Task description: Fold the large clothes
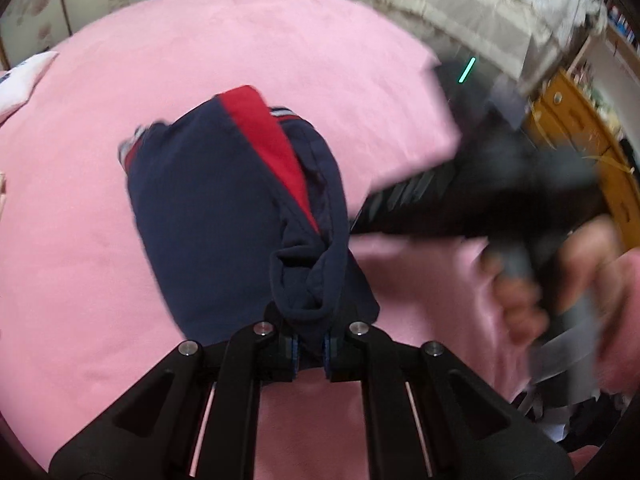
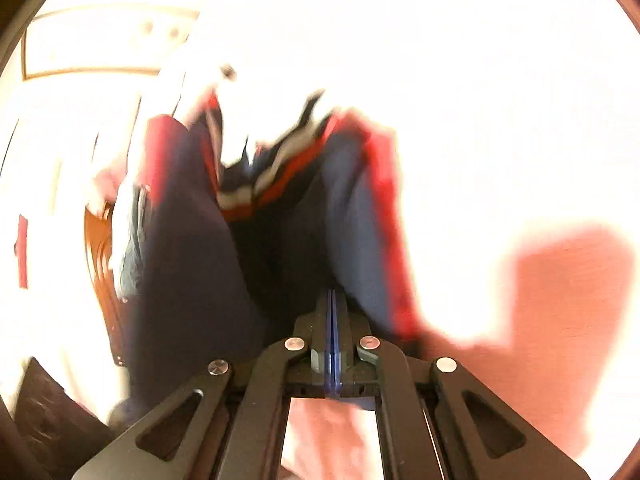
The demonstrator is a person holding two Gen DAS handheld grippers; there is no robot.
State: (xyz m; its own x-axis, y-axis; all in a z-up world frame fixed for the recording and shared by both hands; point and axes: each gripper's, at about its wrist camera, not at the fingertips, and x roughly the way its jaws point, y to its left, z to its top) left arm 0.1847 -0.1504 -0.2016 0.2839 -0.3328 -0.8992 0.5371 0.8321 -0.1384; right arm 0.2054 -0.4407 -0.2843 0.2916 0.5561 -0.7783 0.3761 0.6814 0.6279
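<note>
The left gripper (image 1: 311,350) is pinching down nearly closed on a bunched fold of the navy garment (image 1: 224,216), its blue pads (image 1: 295,352) squeezing the soft knit edge between them. Just ahead of those jaws the cloth is hanging and spreading out in a thick, fleecy slab, with a red panel (image 1: 266,140) running lengthwise along it and a striped ribbed hem at the far end. Below and beyond it the pink blanket (image 1: 240,40) is stretching away, plush and smooth, covering the bed. Off to this gripper's right, the right gripper (image 1: 460,184) is showing as a dark, motion-blurred bar, with the person's hand (image 1: 532,280) wrapping round its grey handle. Farther back, a cream ruffled bedcover (image 1: 460,0) and a yellow wooden cabinet (image 1: 576,128) are sitting at the room's edge.

Over on the right wrist view, the right gripper (image 2: 333,320) is pressed fully together, pads meeting flat, with the garment (image 2: 192,264) rising straight ahead of its tips; whether cloth is actually caught there is hard to tell. This view alone is showing the striped collar or hem band (image 2: 260,188) inside the garment's folds, and red along both sides. Everything beyond is washing out to white glare, with only a pinkish shadow to the right.
</note>
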